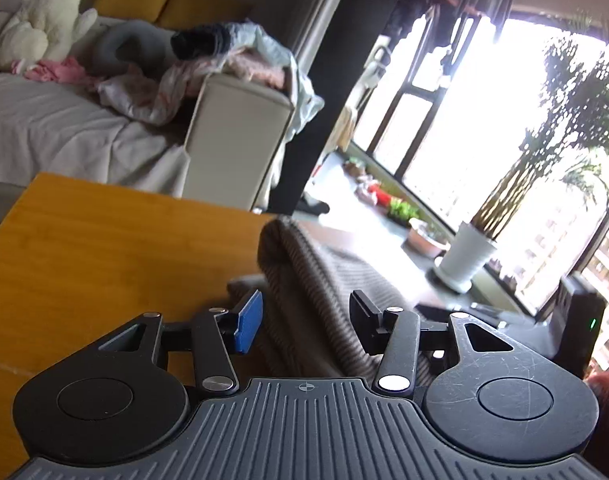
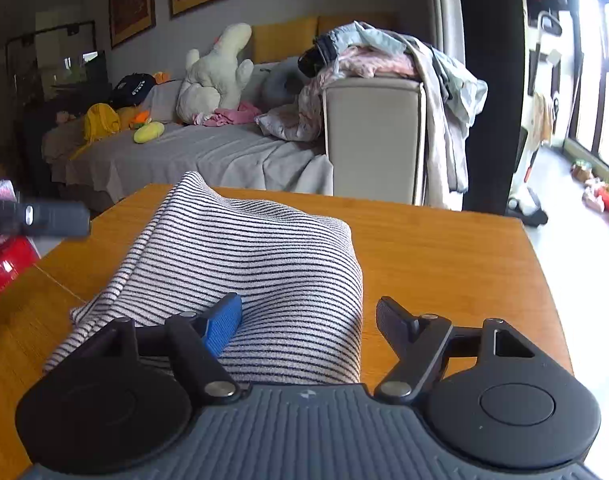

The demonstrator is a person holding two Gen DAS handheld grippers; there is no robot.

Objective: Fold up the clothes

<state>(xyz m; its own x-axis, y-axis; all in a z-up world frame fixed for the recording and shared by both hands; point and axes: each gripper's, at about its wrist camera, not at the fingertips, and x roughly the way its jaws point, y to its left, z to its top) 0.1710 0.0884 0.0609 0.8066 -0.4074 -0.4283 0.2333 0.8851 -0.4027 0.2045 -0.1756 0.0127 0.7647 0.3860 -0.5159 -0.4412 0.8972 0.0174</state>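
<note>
Wooden table [image 2: 444, 248] carries the striped garment [image 2: 256, 264], bunched in a heap at the near-left part, one fold raised toward the left gripper [image 1: 304, 320]. Left jaws straddle that fold with gaps both sides, pads not pressing. Right gripper [image 2: 308, 320] spread wide; blue pad [image 2: 224, 322] over the cloth, other finger above bare wood, nothing clamped.

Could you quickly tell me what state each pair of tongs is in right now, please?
Left tongs: around a raised fold of the striped garment; a firm grip cannot be told.
Right tongs: open, over the striped garment, holding nothing.
</note>
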